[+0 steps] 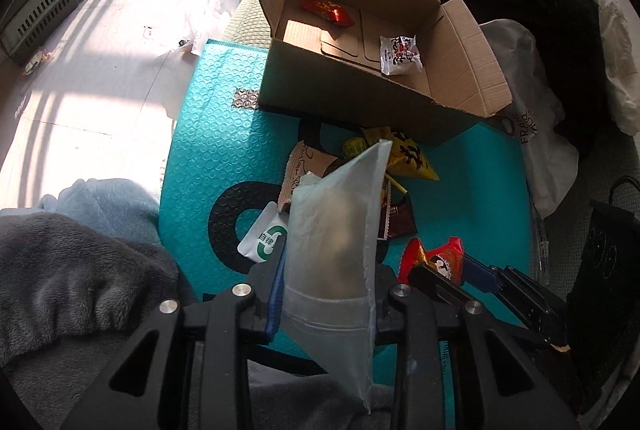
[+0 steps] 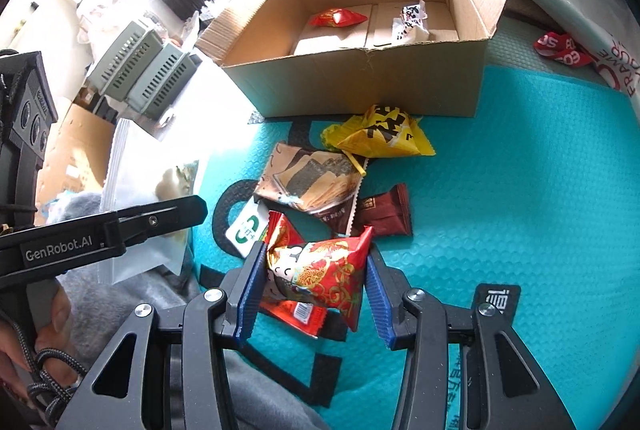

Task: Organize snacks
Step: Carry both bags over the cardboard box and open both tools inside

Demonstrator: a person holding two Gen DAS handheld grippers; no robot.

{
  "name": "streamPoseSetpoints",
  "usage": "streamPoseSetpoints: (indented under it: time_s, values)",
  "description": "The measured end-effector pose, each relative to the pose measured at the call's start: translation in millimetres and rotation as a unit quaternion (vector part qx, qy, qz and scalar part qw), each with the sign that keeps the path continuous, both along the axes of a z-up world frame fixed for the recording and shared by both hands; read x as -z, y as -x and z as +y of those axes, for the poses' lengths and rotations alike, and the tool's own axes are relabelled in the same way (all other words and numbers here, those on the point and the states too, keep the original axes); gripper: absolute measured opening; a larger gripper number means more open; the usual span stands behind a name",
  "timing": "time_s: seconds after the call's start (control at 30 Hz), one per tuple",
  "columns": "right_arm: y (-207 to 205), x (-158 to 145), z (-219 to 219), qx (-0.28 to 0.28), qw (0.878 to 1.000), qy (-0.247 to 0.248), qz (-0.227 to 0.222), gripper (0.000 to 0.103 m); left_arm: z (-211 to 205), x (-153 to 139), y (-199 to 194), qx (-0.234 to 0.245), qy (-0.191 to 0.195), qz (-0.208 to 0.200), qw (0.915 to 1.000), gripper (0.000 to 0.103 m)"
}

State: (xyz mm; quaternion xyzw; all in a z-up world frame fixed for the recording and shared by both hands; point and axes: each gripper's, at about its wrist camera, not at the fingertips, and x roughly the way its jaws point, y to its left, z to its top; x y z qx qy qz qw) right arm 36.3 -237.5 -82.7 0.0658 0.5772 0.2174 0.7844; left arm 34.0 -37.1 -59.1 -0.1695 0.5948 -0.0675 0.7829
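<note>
Two snacks are lifted: the left gripper pinches a frosted clear plastic pouch, the right gripper squeezes a red crinkly packet. Next, carry both over the open brown cardboard box and drop them in.

my left gripper has a clear pouch standing between its pads, above the mat. my right gripper has a snack packet between its pads, to the right of the pouch. beyond both, a heap of snacks lies on the mat. behind the heap stands the open box, with two packets side by side in it.
</note>
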Motion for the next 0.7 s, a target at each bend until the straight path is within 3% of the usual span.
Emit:
streamPoseSetpoints:
  time_s: [0.33, 0.7]
  values:
    - [-10, -46, 3, -0.013, 0.999, -0.018, -0.035, 0.046, -9, -52, -2, 0.017, -0.001, -0.062, 0.9979, 0.03]
    - [-58, -94, 2, -0.026, 0.995, -0.024, -0.093, 0.046, -14, -97, -43, 0.019, 0.01, -0.121, 0.9924, 0.03]
